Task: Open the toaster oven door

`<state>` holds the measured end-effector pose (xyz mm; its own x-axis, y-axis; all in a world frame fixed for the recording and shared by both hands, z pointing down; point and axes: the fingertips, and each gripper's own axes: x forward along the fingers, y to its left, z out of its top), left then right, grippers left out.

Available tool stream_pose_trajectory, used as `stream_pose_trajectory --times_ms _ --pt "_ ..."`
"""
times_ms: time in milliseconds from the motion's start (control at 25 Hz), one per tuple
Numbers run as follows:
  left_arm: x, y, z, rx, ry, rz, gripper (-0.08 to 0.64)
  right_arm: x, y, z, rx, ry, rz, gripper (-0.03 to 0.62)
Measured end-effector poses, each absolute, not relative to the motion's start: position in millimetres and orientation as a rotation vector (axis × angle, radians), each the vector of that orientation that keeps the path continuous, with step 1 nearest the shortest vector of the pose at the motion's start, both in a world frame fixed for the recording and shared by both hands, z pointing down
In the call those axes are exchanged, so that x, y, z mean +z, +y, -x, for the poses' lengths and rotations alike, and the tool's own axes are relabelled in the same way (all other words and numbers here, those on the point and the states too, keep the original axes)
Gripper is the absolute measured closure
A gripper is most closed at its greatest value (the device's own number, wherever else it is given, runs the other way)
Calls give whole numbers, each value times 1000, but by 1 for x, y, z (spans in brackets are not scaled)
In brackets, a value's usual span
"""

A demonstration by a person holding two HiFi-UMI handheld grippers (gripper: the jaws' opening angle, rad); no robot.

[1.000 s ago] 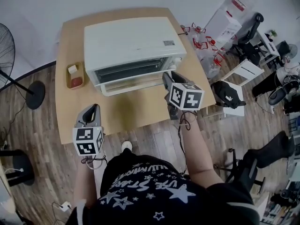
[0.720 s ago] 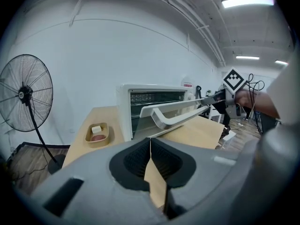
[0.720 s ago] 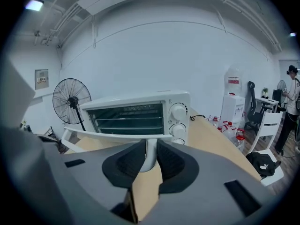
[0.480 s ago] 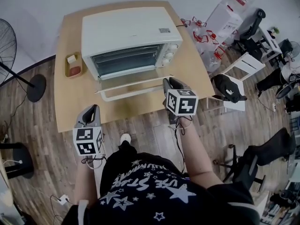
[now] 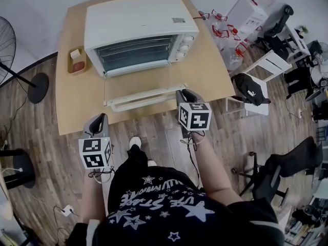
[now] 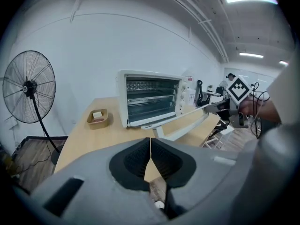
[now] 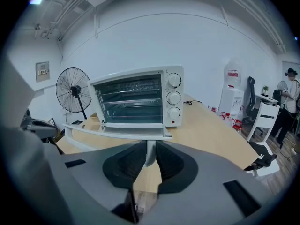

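Observation:
The white toaster oven (image 5: 134, 20) stands at the back of the wooden table (image 5: 205, 70), its racks showing. Its glass door (image 5: 143, 85) lies folded down flat toward me, with the white handle (image 5: 146, 99) along the near edge. My right gripper (image 5: 183, 93) is at the handle's right end. Its jaws are closing, and the handle's post (image 7: 150, 150) sits between the pads, which press on it. The left gripper (image 5: 100, 118) hangs over the floor off the table's near left edge, away from the oven, its pads (image 6: 146, 150) together on nothing.
A small wooden tray (image 5: 77, 60) with two small items sits left of the oven. A standing fan (image 5: 6, 50) is on the floor at far left. Chairs (image 5: 252, 102) and water jugs (image 5: 259, 4) crowd the right side.
The oven door has swung down from nearly shut to flat open. My right gripper came toward me and lower with the handle. The left gripper stayed put.

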<state>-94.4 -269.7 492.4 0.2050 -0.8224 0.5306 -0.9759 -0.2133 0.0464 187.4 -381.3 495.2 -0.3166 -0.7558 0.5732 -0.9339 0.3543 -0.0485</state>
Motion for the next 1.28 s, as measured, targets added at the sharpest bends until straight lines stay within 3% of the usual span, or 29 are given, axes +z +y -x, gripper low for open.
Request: stream_pose_trajectory --times_ms 1280 --pt "549 -222 82 636 -1596 -2064 538 600 -348 -199 498 -2116 -1528 526"
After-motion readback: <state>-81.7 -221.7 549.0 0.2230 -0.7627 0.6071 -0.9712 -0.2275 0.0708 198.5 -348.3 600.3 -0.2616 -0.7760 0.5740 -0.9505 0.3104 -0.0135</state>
